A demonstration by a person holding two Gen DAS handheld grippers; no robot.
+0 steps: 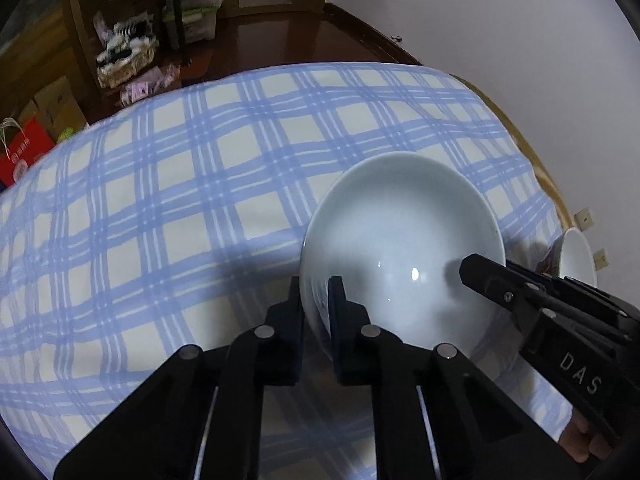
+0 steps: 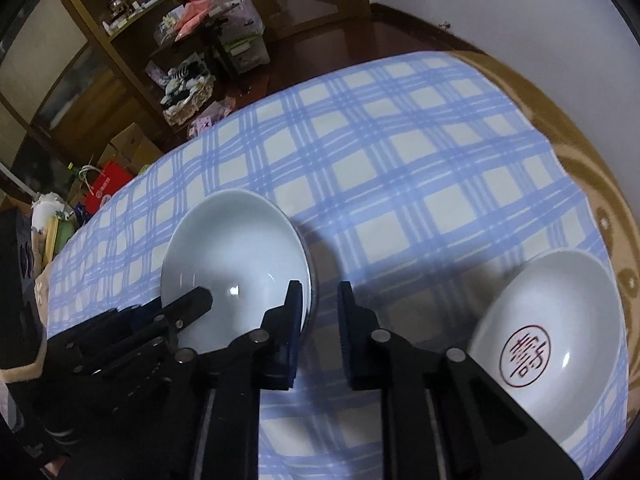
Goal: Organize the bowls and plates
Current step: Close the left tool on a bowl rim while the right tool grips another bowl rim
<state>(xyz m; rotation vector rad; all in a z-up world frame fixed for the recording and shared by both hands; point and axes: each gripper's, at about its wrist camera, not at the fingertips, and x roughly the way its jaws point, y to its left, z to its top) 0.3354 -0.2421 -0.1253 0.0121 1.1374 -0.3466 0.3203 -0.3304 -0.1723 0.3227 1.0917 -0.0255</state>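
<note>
A pale blue bowl (image 1: pixel 400 240) (image 2: pixel 232 248) stands on the blue checked tablecloth (image 1: pixel 180 208). My left gripper (image 1: pixel 317 283) is shut on its near left rim, one pad inside the bowl and one outside. In the right wrist view my right gripper (image 2: pixel 318 286) straddles the opposite rim, the left pad against the inner wall, shut on it. One right finger (image 1: pixel 492 280) shows over the bowl's inside in the left wrist view, and the left gripper's fingers (image 2: pixel 192 304) show at the bowl's left. A white bowl with a red seal mark (image 2: pixel 552 336) (image 1: pixel 576 256) sits to the right, apart.
The cloth (image 2: pixel 400 160) stretches bare behind both bowls. The brown table edge (image 2: pixel 580 152) curves along the right by a white wall. Beyond the far edge are a wooden shelf (image 2: pixel 120 52), boxes and a red bag (image 2: pixel 108 188) on a dark floor.
</note>
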